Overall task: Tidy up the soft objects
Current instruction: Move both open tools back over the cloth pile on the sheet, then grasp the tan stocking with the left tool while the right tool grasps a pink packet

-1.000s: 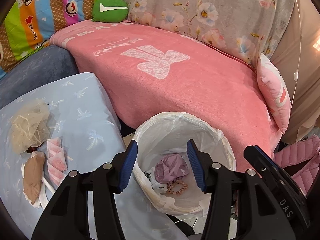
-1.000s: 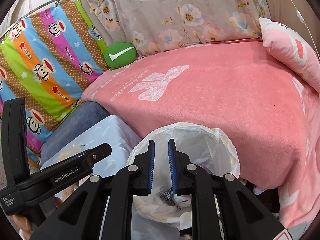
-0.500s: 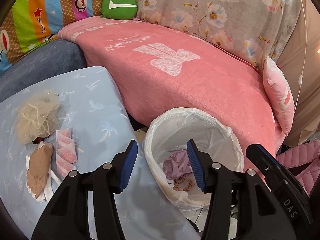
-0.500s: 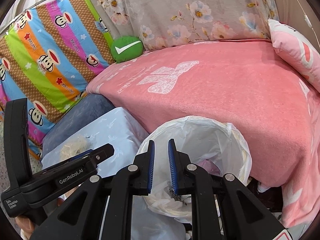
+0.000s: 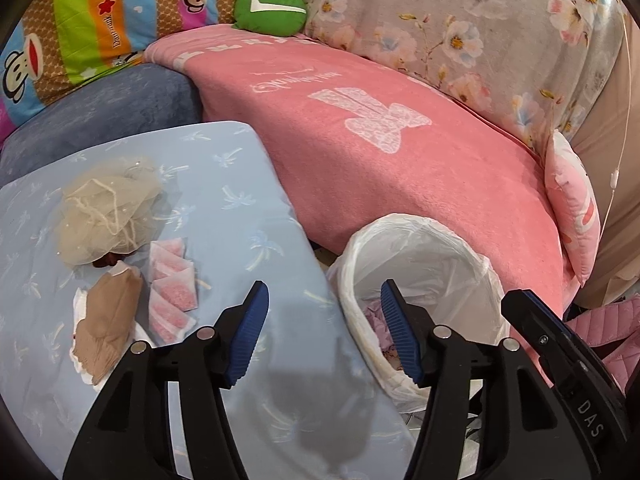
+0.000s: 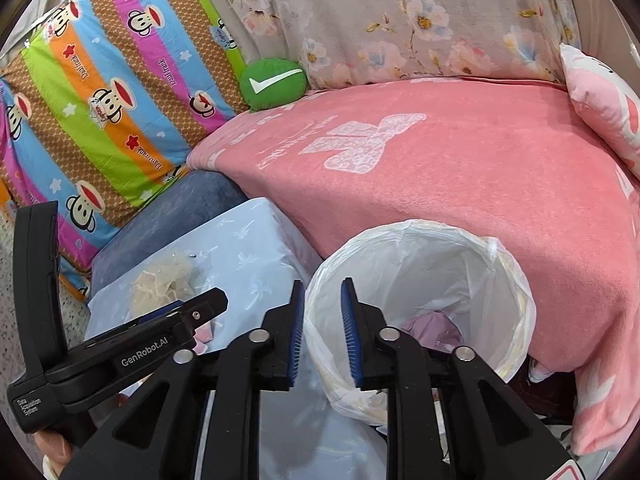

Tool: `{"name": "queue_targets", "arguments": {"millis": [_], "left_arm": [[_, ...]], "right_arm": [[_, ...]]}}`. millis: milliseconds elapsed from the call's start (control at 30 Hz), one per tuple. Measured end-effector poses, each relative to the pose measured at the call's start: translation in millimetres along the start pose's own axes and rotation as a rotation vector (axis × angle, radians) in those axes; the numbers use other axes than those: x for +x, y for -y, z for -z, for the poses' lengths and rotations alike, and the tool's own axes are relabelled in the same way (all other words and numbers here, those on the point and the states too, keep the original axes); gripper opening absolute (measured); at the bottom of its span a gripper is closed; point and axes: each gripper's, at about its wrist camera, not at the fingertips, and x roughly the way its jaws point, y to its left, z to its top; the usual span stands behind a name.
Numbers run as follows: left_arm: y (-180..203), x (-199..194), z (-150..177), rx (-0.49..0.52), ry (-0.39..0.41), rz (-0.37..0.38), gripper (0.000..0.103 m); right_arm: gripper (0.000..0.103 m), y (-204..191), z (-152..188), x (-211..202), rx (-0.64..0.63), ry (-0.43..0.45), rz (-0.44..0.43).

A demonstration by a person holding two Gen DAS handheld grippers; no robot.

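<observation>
On the light blue cloth-covered table [image 5: 240, 184] lie a beige mesh bundle [image 5: 106, 216], several pink sachets [image 5: 172, 292] and a tan stocking [image 5: 104, 332]. My left gripper [image 5: 324, 332] is wide open and empty over the table's right edge, beside the white-lined bin [image 5: 420, 240]. A lilac cloth [image 6: 432, 326] lies inside the bin [image 6: 500, 280]. My right gripper [image 6: 320, 328] hovers at the bin's left rim, its fingers slightly apart with nothing between them. The mesh bundle [image 6: 160, 280] also shows in the right wrist view.
A pink blanket [image 5: 380, 140] covers the sofa behind the bin. A green cushion [image 5: 270, 8], a pink pillow [image 5: 576, 208], a striped monkey-print cover [image 6: 100, 100] and a blue cushion [image 5: 100, 120] surround it. The left gripper's body [image 6: 120, 356] crosses the right view.
The left gripper moved left from above the bin to the table's edge. The right gripper's fingers parted a little, and the small dark thing hanging from them is gone.
</observation>
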Motion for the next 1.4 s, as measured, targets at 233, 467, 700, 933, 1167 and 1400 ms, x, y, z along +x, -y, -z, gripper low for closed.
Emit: {"name": "queue_targets", "arguments": {"millis": [233, 467, 700, 933, 1167, 1400], "left_arm": [[-23.1, -4.4, 3.1, -0.032, 0.007, -0.029, 0.060], [-43.2, -8.4, 8.3, -0.057, 0.007, -0.051, 0.063], [-68.6, -10.6, 11.9, -0.103, 0.004, -0.068, 0.076], [-98.0, -8.9, 17.3, -0.142, -0.010, -0.100, 0.077], [-127.8, -0.4, 23.9, -0.174, -0.038, -0.150, 0.077], [-151.4, 15.1, 27.0, -0.187, -0.078, -0.181, 0.076]], "right_arm": [[0.022, -19.0, 5.3, 6.5, -0.029, -0.022, -0.015], [0.024, -37.8, 11.9, 12.8, -0.062, -0.045, -0.029], [0.034, -55.7, 18.7, 19.6, -0.087, -0.061, -0.037], [0.039, -76.9, 27.2, 32.2, -0.115, -0.092, -0.053], [0.039, -98.1, 36.7, 51.4, -0.146, -0.133, -0.064], [0.039, -117.0, 44.4, 74.9, -0.171, -0.177, -0.073]]}}
